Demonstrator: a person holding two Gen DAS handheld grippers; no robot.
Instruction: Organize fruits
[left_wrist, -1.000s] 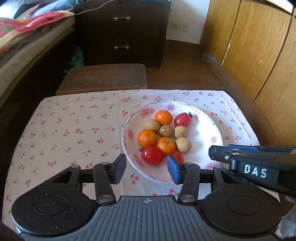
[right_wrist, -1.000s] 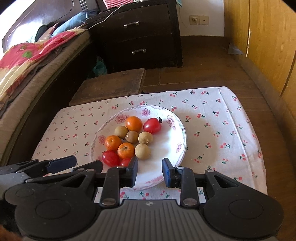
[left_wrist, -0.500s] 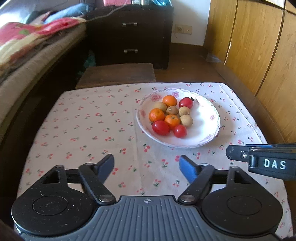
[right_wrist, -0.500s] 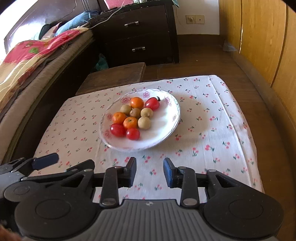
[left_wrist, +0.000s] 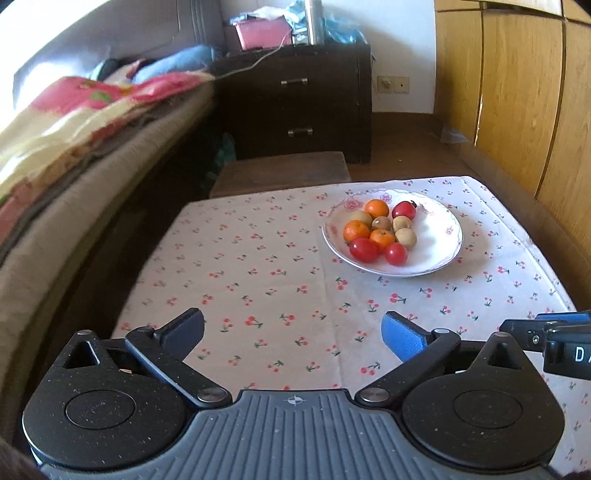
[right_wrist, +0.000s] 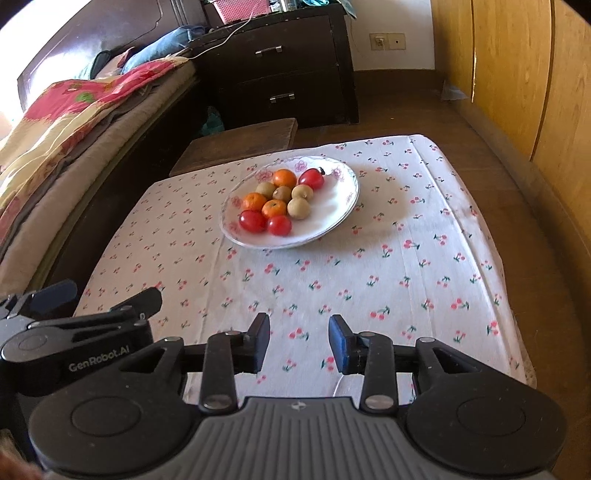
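Both grippers, left (left_wrist: 291, 328) and right (right_wrist: 299, 343), have pulled back from the plate (right_wrist: 343, 206) of fruit (right_wrist: 280, 199), fingers spread, grasping nothing.

Sunlit bedroom — dark dresser (left_wrist: 295, 99), bed (left_wrist: 74, 147), wooden wardrobe (left_wrist: 517, 92).

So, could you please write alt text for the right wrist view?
A white plate of oranges, red tomatoes and small brown fruits sits on a cherry-print cloth. The open, empty right tongs hang over the cloth's near edge, and the left tongs show at lower left.
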